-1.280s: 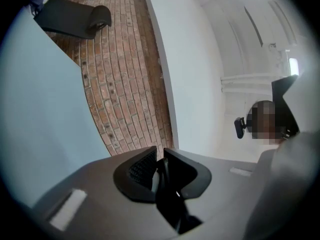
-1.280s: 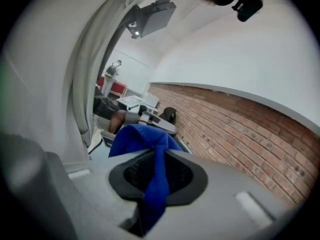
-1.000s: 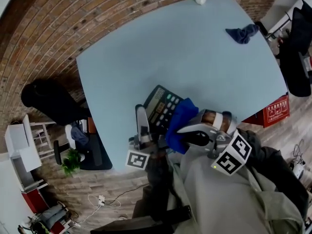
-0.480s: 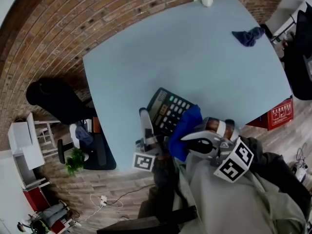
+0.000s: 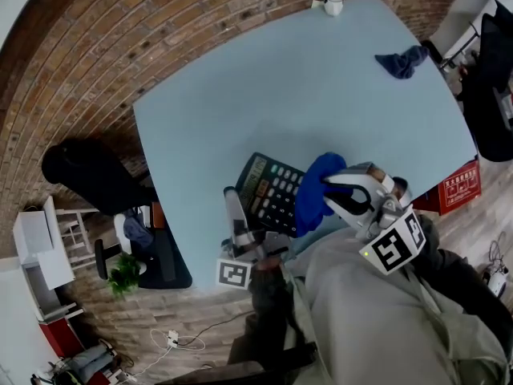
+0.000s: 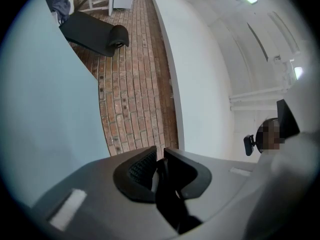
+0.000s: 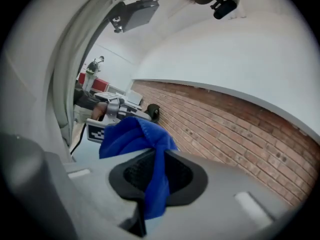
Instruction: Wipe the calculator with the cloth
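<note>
calculator (image 5: 268,192) at near table (image 5: 321,87) edge | cloth (image 5: 314,195) on its right end

Your blue cloth (image 5: 314,192) looks soft, matt fabric; the calculator (image 5: 268,189) at its 9 o'clock is dark, hard plastic. The table (image 5: 321,95) is smooth and matt, the brick floor (image 5: 96,62) rough.
</note>
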Motion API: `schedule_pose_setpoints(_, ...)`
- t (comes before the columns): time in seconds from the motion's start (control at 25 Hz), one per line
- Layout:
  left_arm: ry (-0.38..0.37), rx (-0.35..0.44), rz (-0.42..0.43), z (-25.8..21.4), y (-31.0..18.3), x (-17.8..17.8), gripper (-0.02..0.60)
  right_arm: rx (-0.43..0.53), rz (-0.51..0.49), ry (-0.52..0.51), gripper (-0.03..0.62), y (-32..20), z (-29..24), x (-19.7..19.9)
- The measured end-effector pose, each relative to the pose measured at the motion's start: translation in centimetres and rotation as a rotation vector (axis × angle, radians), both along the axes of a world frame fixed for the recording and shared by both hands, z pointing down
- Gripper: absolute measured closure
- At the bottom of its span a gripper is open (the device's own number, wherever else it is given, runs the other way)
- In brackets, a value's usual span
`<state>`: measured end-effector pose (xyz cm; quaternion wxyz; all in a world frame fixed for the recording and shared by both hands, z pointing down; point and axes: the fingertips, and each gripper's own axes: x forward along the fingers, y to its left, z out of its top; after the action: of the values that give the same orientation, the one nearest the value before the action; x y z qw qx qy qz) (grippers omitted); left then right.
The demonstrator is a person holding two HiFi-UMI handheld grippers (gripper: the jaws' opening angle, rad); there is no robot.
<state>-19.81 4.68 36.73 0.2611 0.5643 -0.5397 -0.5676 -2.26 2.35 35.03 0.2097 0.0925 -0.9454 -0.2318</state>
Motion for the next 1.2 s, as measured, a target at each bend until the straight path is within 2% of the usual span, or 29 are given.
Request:
schedule_pose_setpoints(0.08,0.031,-0.002,-0.014,0.5,0.0,-0.4,0.538,-0.022,-0.07,-0.012,0.543,2.6,-0.2,-0.8)
schedule_pose_setpoints(0.24,0.086,0.011,-0.034,1.0,0.0,-0.8,0.538,-0.044,-0.284,-0.038,0.542,9.3,-0.4,-2.5)
schedule_pose_setpoints(0.32,0.106,0.022,-0.039,1.0,0.1,-0.8,0.538,-0.028,-0.328,-0.04,0.542,10.3,-0.4,-2.5)
schedule_pose_setpoints(0.44,0.115,0.024,-0.047,1.0,0.3,-1.0,0.538,-0.035,-0.298,-0.04,0.542,8.3,-0.3,-1.7)
schedule_pose_setpoints(0.68,0.134,0.032,-0.062,1.0,0.1,-1.8,0.537,-0.015,-0.083,-0.061,0.543,1.7,-0.1,-0.4)
schedule_pose_setpoints(0.76,0.153,0.03,-0.071,1.4,0.2,-2.0,0.537,-0.028,-0.081,-0.06,0.542,2.3,0.0,-0.7)
schedule_pose_setpoints(0.92,0.216,0.063,-0.091,1.7,0.7,-2.7,0.538,-0.056,-0.258,-0.036,0.542,7.7,0.5,-2.0)
schedule_pose_setpoints(1.0,0.236,0.078,-0.091,1.7,0.8,-2.7,0.538,-0.053,-0.298,-0.035,0.542,8.9,0.7,-2.2)
schedule_pose_setpoints(1.08,0.248,0.089,-0.094,1.6,0.8,-2.6,0.538,-0.062,-0.246,-0.059,0.542,7.4,0.7,-2.0)
schedule_pose_setpoints(1.2,0.26,0.102,-0.1,1.5,1.0,-2.7,0.538,-0.093,-0.101,-0.142,0.542,3.2,0.0,-1.5)
